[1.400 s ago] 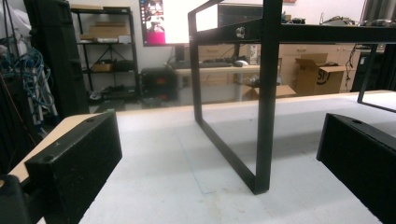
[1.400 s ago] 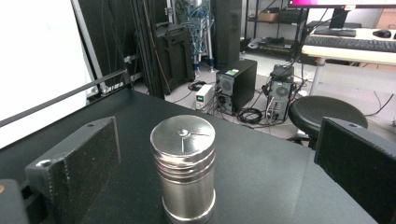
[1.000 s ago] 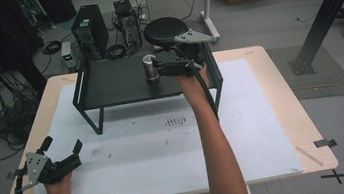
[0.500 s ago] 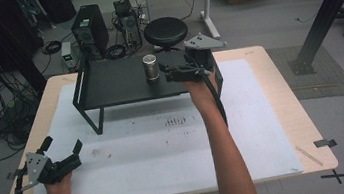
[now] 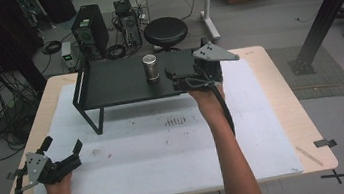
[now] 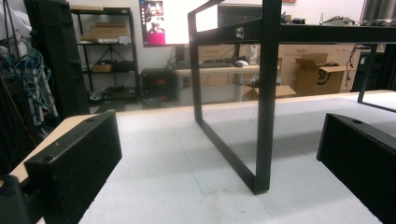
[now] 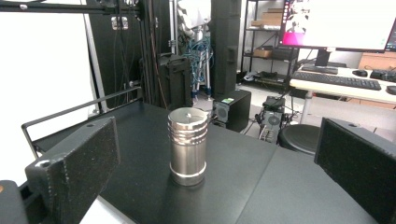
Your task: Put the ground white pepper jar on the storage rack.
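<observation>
A metal canister (image 5: 150, 67) stands upright on the black shelf (image 5: 112, 82) raised over the white-topped counter (image 5: 168, 158), near the shelf's middle. The right claw (image 5: 173, 76) sits just beside the canister at shelf height, jaws spread wide and released, apart from it. Well apart, at the counter's near left corner, the left claw (image 5: 60, 144) rests released too, facing a shelf leg (image 6: 266, 140).

Metal canister (image 5: 150, 67) upright on black shelf (image 5: 118, 84) — right gripper (image 5: 175, 76) beside it.
</observation>
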The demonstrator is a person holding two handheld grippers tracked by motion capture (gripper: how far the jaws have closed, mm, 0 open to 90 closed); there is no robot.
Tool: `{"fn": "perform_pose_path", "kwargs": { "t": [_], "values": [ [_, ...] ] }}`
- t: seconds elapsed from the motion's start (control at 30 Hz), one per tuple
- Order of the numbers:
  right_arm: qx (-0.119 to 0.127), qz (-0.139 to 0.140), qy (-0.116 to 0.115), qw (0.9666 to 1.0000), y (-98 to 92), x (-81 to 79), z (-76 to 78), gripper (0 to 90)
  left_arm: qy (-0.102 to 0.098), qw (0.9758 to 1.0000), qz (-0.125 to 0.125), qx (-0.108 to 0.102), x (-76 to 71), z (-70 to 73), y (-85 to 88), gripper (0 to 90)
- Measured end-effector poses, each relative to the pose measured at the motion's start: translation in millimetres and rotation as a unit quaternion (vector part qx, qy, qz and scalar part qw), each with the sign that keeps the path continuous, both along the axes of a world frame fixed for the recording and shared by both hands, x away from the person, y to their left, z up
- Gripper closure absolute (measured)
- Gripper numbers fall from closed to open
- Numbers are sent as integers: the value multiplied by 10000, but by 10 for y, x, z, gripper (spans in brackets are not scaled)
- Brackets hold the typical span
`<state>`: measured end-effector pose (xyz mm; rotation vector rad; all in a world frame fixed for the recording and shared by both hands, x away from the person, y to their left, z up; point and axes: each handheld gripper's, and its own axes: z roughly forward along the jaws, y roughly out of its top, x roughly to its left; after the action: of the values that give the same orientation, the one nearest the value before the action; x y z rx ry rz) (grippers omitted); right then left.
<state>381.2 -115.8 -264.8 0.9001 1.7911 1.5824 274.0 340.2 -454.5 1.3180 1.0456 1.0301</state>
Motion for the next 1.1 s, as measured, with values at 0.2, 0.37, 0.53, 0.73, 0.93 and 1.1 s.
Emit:
{"fn": "perform_pose_path", "kwargs": {
  "t": [0.2, 0.37, 0.53, 0.73, 0.93, 1.1],
  "values": [
    [49, -10, -127, 9999, -95, -102, -82, 0, 4, 10000, -1, 3, 2, 0, -1, 3],
    [87, -24, -200, 9998, -176, -190, -158, 0, 4, 10000, -2, 4, 2, 0, -1, 3],
    [160, -21, -288, 9995, -247, -271, -215, 0, 8, 10000, 0, 13, 2, 1, -1, 2],
    [215, -44, -341, 9992, -328, -346, -301, 0, 5, 10000, -1, 1, 3, 1, -3, 3],
    [285, -102, -446, 9985, -422, -426, -362, 0, 14, 10000, -2, 10, 3, 1, -3, 3],
    [300, -168, -488, 9982, -494, -486, -440, 0, 14, 10000, -2, 15, 3, 1, -4, 3]
  ]
}}
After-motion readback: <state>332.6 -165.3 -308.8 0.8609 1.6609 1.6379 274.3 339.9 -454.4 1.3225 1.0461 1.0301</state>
